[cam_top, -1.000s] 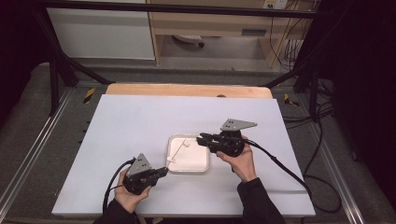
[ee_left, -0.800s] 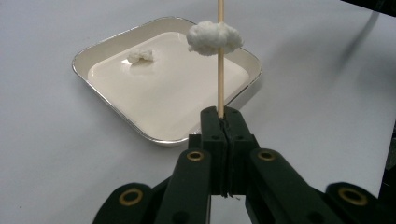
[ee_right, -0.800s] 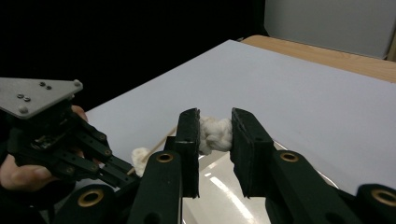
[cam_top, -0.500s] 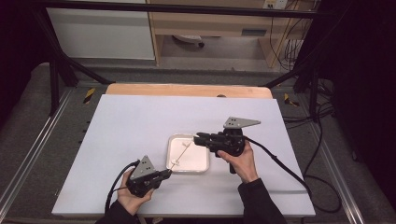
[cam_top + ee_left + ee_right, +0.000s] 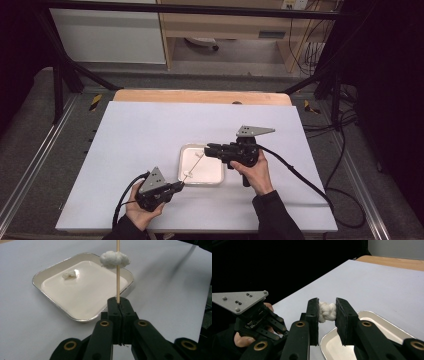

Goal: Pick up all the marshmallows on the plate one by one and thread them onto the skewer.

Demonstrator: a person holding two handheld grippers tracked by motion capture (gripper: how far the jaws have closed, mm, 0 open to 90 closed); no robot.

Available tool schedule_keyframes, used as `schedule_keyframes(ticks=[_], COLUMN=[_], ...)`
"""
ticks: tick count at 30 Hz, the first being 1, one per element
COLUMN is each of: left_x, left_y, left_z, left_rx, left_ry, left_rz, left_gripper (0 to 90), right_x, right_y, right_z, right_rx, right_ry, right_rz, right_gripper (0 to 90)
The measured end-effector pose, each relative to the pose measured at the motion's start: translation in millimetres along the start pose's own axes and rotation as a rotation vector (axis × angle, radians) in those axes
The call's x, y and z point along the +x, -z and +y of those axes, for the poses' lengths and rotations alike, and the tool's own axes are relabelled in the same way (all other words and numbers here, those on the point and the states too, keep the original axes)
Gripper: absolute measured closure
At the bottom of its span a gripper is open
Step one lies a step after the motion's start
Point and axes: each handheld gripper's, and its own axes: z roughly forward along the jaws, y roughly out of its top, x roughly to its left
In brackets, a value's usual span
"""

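My left gripper is shut on the lower end of a thin wooden skewer. A white fluffy lump is threaded on the skewer above the jaws. In the high view this gripper sits at the front of the table and the skewer slants up over a shallow white tray. My right gripper is shut on another white lump. It hovers over the tray's far edge, at the skewer's upper end. A small white lump lies in the tray.
The tray stands on a white table top with a wooden strip along the far edge. Black cables trail from both grippers. Black frame bars flank the table.
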Motion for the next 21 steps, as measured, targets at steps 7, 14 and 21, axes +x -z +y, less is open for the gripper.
schedule_keyframes(ticks=[7, 14, 21], left_x=[-0.3, -2.5, -1.8], left_y=[-0.6, -2.1, -1.5], left_z=[-0.8, -0.7, -0.2], left_rx=[0.004, 0.022, 0.012], left_ry=[-0.007, -0.038, -0.033], left_rz=[0.002, 0.009, 0.004], left_gripper=[88.7, 88.8, 88.8], right_x=[0.2, 0.8, 1.1], right_y=[-3.7, -4.1, -1.7], right_z=[-2.6, -3.6, -1.9], right_rx=[0.001, 0.019, 0.011], right_ry=[-0.017, -0.015, -0.014], right_rz=[0.024, 0.048, 0.046], right_gripper=[74.5, 76.4, 76.4])
